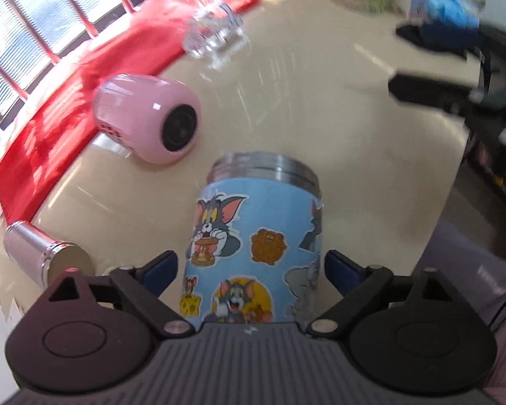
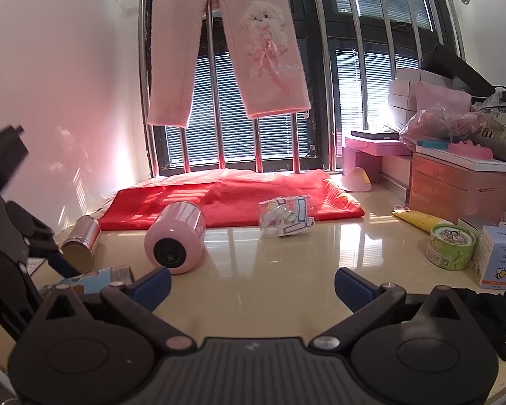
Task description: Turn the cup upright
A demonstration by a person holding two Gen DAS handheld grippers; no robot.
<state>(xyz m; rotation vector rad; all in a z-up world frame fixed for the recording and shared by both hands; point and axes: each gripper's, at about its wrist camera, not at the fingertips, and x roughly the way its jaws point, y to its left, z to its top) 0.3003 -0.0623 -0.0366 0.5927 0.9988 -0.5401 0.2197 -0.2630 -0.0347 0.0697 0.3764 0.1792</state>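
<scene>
A blue cartoon-sticker cup (image 1: 253, 253) with a steel threaded rim sits between the fingers of my left gripper (image 1: 251, 270). The jaws stand just off its sides, so grip contact is unclear. In the right wrist view the same cup (image 2: 91, 278) lies low at the left, partly hidden, with the left gripper's body beside it. A pink cup (image 1: 148, 118) lies on its side, its dark base toward the camera; it also shows in the right wrist view (image 2: 175, 238). My right gripper (image 2: 253, 285) is open and empty above the beige table (image 2: 270, 270).
A steel cup (image 2: 81, 241) lies on its side at the left. A clear stickered cup (image 2: 286, 216) lies by the red cloth (image 2: 232, 195). A green tin (image 2: 450, 246), boxes (image 2: 496, 256), a yellow tube and black cloth crowd the right. Window bars stand behind.
</scene>
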